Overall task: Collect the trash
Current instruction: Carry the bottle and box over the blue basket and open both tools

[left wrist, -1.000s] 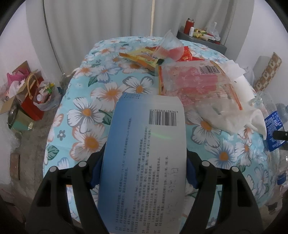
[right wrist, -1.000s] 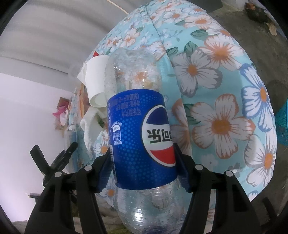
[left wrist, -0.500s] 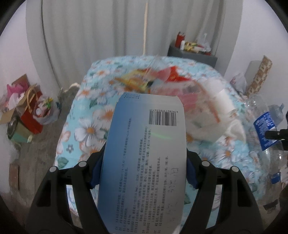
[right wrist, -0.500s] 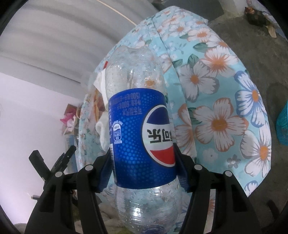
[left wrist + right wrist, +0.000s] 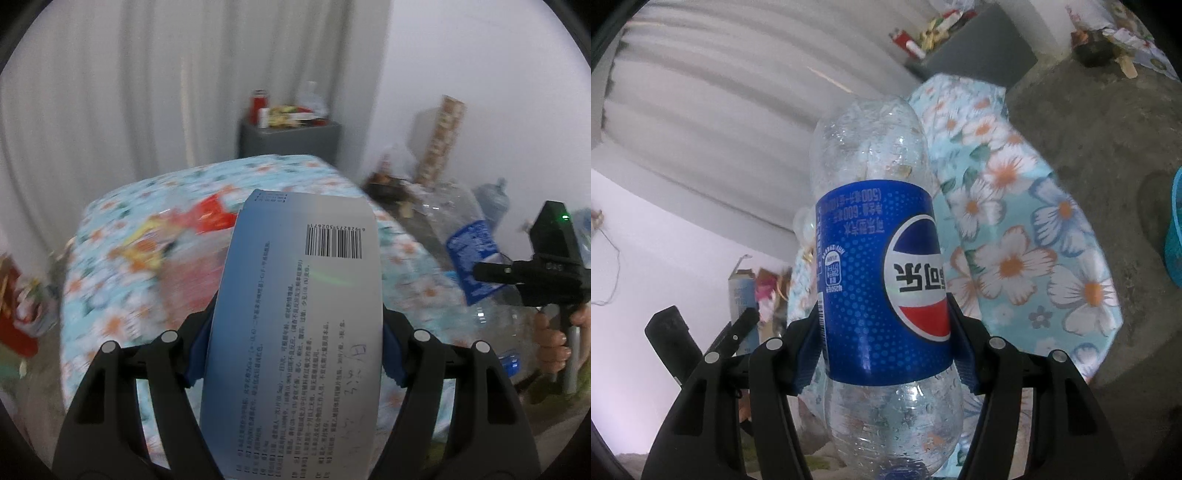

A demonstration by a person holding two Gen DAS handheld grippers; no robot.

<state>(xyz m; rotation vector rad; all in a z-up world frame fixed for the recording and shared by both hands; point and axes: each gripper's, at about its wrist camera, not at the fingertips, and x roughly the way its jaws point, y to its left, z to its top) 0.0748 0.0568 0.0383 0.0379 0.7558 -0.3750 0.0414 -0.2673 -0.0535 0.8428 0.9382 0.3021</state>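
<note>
My left gripper (image 5: 295, 354) is shut on a blue-and-white cardboard box (image 5: 306, 314) with a barcode and printed text, held up off the flowered tablecloth (image 5: 110, 314). Blurred red and yellow wrappers (image 5: 177, 229) lie on the table beyond it. My right gripper (image 5: 882, 354) is shut on an empty clear plastic bottle (image 5: 879, 280) with a blue cola label, lifted beside the table's edge. From the left wrist view the same bottle (image 5: 472, 258) shows at the right, with the right gripper's black body and a hand (image 5: 554, 339) below it. The box (image 5: 740, 295) shows small at the left in the right wrist view.
A grey cabinet (image 5: 288, 136) with bottles and packets stands behind the table by the white curtain. More clear bottles (image 5: 491, 199) and clutter sit on the floor at the right. A teal basket (image 5: 1174, 229) is at the right edge on bare concrete floor (image 5: 1108, 122).
Both grippers have risen and pulled back from the table with the box and the bottle still held. The table looks smaller and farther, and the left view has swung right, now blurred.
</note>
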